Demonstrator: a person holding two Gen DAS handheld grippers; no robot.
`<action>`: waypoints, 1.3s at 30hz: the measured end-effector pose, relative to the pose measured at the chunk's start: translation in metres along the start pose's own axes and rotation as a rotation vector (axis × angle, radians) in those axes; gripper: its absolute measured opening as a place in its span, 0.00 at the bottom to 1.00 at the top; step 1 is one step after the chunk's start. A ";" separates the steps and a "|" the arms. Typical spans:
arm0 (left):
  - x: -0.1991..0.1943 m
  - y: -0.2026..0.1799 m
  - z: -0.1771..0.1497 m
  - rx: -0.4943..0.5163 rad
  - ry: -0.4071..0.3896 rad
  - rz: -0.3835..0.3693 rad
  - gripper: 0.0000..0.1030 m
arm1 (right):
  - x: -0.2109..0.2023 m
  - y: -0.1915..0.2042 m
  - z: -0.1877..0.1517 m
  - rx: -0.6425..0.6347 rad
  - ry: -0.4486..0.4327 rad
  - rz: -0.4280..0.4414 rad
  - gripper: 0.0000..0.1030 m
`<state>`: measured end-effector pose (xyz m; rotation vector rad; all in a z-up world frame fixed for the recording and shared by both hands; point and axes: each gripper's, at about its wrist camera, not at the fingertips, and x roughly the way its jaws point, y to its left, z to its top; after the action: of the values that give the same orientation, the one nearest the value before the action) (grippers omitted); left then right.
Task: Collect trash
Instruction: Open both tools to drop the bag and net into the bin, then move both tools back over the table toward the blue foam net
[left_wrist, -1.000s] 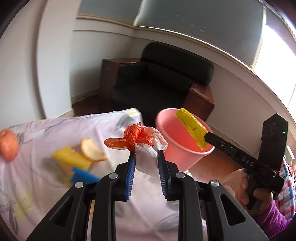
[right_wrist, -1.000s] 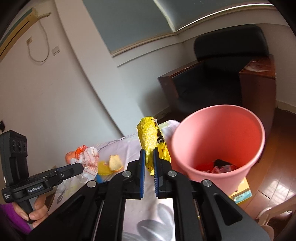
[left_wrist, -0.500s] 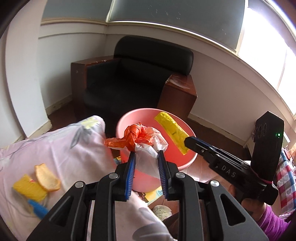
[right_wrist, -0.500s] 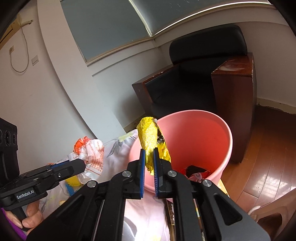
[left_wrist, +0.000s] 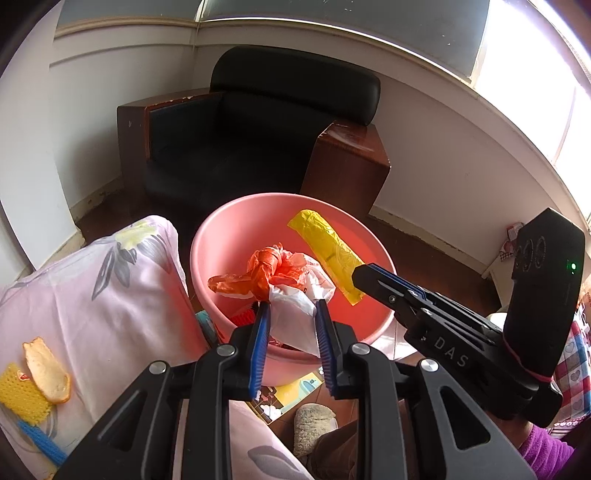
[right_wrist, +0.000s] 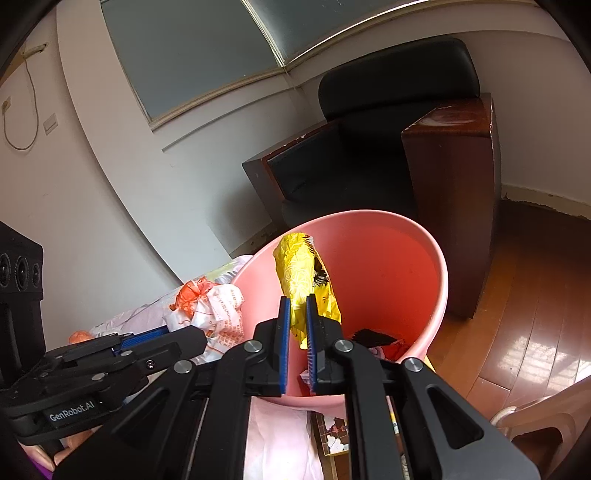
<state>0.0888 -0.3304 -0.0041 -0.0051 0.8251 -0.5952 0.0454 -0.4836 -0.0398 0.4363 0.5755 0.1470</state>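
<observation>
A pink bin (left_wrist: 236, 236) (right_wrist: 424, 266) stands on the floor past the bed's edge, with dark and red scraps at its bottom. My left gripper (left_wrist: 291, 314) is shut on a crumpled white and orange plastic bag (left_wrist: 288, 280) (right_wrist: 210, 306), held above the bin's near rim. Over the bin's mouth, my right gripper (right_wrist: 296, 306) (left_wrist: 360, 275) is shut on a crinkled yellow wrapper (right_wrist: 303, 277) (left_wrist: 325, 247).
A flowered pink bedsheet (left_wrist: 92, 295) carries an orange peel (left_wrist: 46, 365), a yellow sponge (left_wrist: 18, 395) and a blue stick (left_wrist: 40, 439). A black armchair (left_wrist: 258, 122) with wooden arms stands behind the bin. A slipper (left_wrist: 314, 424) and a colourful card (left_wrist: 291, 391) lie on the wooden floor.
Both grippers have swung from over the bed toward the bin, which now fills the middle of both views. Each has kept its hold on its item.
</observation>
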 end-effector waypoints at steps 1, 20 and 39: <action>0.002 0.001 0.000 -0.005 0.001 0.003 0.27 | 0.001 -0.001 -0.001 0.001 -0.001 -0.004 0.09; -0.049 0.020 -0.021 -0.007 -0.032 0.031 0.47 | -0.006 0.017 -0.008 -0.028 0.018 -0.028 0.31; -0.184 0.135 -0.147 -0.254 -0.040 0.312 0.47 | -0.025 0.115 -0.061 -0.163 0.158 0.172 0.31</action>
<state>-0.0428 -0.0930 -0.0090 -0.1183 0.8376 -0.1937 -0.0111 -0.3643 -0.0229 0.3167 0.6749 0.3935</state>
